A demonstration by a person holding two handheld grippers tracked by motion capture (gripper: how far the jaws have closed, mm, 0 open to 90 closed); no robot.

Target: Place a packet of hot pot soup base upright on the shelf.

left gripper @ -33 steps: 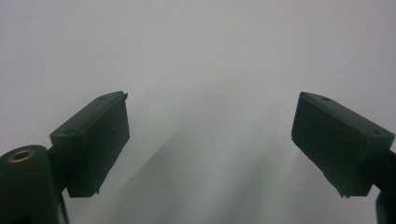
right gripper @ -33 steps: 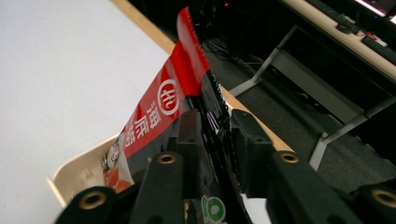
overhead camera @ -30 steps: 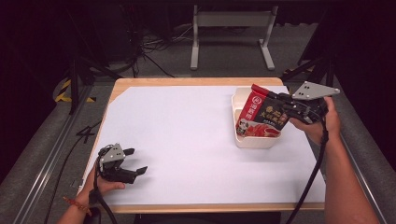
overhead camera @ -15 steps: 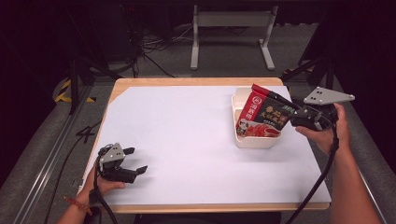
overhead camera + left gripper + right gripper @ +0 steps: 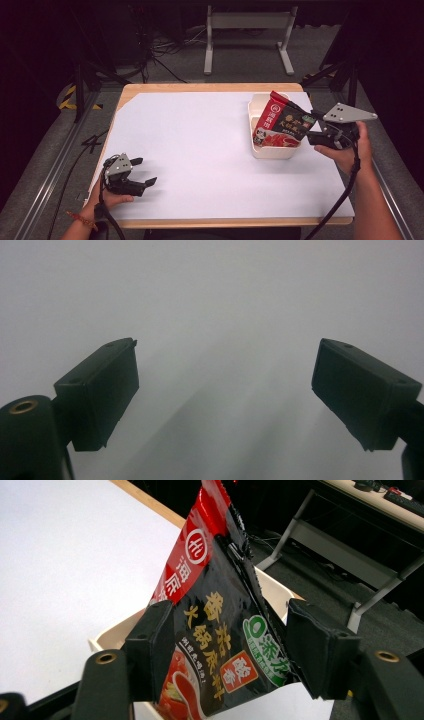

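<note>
A red and black food packet (image 5: 282,125) stands tilted in a cream tray (image 5: 272,152) at the table's right, its top leaning on the far rim. My right gripper (image 5: 312,136) hovers just right of the tray, pointing at the packet. In the right gripper view the packet (image 5: 215,605) stands between the parted jaws of my right gripper (image 5: 230,645); they have just been opening and the pads do not press on it. My left gripper (image 5: 145,171) rests open on the white sheet near the front left corner. Nothing lies between the fingers of my left gripper (image 5: 225,390).
A white sheet (image 5: 200,140) covers most of the wooden table (image 5: 200,87). Beyond the far edge stand a metal frame (image 5: 247,30) and cables on a dark floor. The tray rim (image 5: 120,630) lies below the right gripper's jaws.
The right gripper has let go of the packet and drawn back to the right, away from the tray. The packet stays leaning in the tray. The left gripper has kept still.
</note>
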